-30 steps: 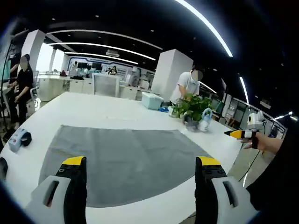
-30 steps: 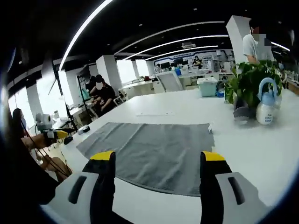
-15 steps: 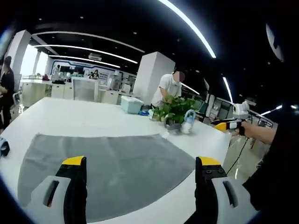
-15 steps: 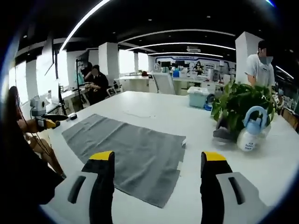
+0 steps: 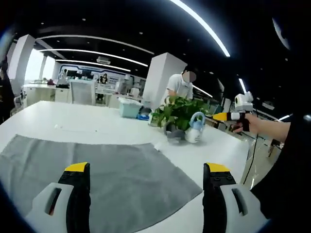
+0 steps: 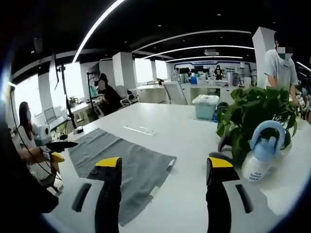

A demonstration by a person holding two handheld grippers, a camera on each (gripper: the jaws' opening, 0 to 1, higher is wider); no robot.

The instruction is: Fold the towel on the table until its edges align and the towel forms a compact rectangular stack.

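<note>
On white table (image 5: 97,127): gray towel (image 5: 92,170) spread flat, unfolded, 1 layer. Left gripper (image 5: 146,182) raised above towel's near edge, jaws wide apart, holding nothing, aimed across the cloth toward potted plant (image 5: 179,110) and blue-capped spray bottle (image 5: 195,129). Right gripper (image 6: 164,177) also spread wide, empty, hovering over bare tabletop just beside towel's corner, plant and bottle at right. Hand holding right gripper out at far right in left gripper view.
</note>
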